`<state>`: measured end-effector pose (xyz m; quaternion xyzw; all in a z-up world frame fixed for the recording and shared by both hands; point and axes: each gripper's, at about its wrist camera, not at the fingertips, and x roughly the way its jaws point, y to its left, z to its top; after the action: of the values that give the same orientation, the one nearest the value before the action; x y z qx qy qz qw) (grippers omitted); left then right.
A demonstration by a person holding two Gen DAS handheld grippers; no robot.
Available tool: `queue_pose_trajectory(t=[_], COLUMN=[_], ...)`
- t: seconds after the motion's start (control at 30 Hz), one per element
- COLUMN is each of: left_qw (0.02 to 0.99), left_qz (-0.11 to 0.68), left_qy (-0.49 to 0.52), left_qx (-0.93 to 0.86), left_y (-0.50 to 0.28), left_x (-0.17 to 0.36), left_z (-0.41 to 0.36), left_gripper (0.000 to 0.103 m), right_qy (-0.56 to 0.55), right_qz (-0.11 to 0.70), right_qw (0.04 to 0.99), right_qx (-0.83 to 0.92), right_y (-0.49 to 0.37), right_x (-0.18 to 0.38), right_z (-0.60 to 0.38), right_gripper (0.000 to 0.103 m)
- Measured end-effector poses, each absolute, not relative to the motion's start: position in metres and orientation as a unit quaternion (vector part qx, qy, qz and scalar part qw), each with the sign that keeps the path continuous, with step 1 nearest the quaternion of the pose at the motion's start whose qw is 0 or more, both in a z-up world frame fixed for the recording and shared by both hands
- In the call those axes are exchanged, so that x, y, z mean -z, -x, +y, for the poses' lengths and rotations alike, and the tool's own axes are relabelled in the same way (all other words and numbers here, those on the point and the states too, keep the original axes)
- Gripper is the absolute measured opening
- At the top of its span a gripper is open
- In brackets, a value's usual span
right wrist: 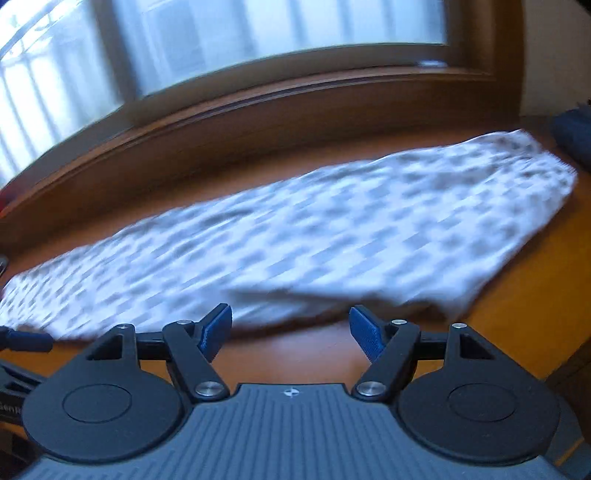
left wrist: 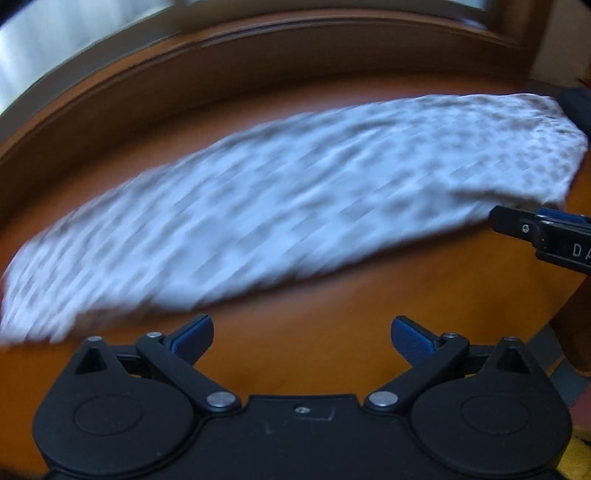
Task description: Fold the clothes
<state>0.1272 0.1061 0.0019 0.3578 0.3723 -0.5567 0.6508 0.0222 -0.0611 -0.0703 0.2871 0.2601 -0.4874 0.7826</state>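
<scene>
Gaping wide w/ nothing between the blue pads: L gripper, over bare tabletop just short of the cloth's near edge. Empty, no fabric touched.

R gripper: jaws also spread, nothing held. Pads sit at the cloth's near hem, which bulges up just ahead of them; contact can't be told through the blur. In the L view, R's fingertip pokes in from the right, near the cloth's right-hand corner.

Cloth: white w/ grey check print, one long band lying flat across the table, left to right. Looks already doubled over lengthwise, since the near edge reads thick and rolled in the R view. Judged: one fold made, both grippers free of it, prob. so they can go for a fresh grip at the ends.

Table: orange-brown wood, raised rim behind the cloth. Cloth sits mid-table, apart from that rim, leaving room to work all round.

Window: bright, behind the rim; source of the bluish cast on the fabric.

Dark blue item: far right, by the cloth's end; poss. another garment, too blurred to say.

Both views smeared, so fine creases unreadable.
</scene>
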Motion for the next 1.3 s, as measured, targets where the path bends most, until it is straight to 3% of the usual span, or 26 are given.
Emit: queue_pose_trajectory(t=[0.17, 0.37, 0.77, 1.1, 1.3], left_qw=[0.688, 0.710, 0.702, 0.595, 0.545], left_qz=[0.390, 0.391, 0.381, 0.319, 0.283], left_qy=[-0.337, -0.303, -0.337, -0.417, -0.433], left_qx=[0.511, 0.501, 0.499, 0.608, 0.660], left_y=[-0.207, -0.280, -0.399, -0.471, -0.524], left_x=[-0.003, -0.012, -0.020, -0.010, -0.005], left_z=[0.180, 0.211, 0.202, 0.193, 0.195], left_gripper=[0.103, 0.103, 0.103, 0.103, 0.103], right_qy=[-0.218, -0.136, -0.180, -0.182, -0.108], right_qz=[0.300, 0.322, 0.310, 0.315, 0.323], right_qw=[0.829, 0.863, 0.878, 0.837, 0.843], right_qx=[0.418, 0.366, 0.317, 0.410, 0.415], right_y=[-0.113, -0.191, -0.307, -0.367, -0.422], right_x=[0.064, 0.052, 0.058, 0.052, 0.059], right_z=[0.013, 0.049, 0.030, 0.079, 0.117], right_gripper=[0.074, 0.076, 0.077, 0.077, 0.077])
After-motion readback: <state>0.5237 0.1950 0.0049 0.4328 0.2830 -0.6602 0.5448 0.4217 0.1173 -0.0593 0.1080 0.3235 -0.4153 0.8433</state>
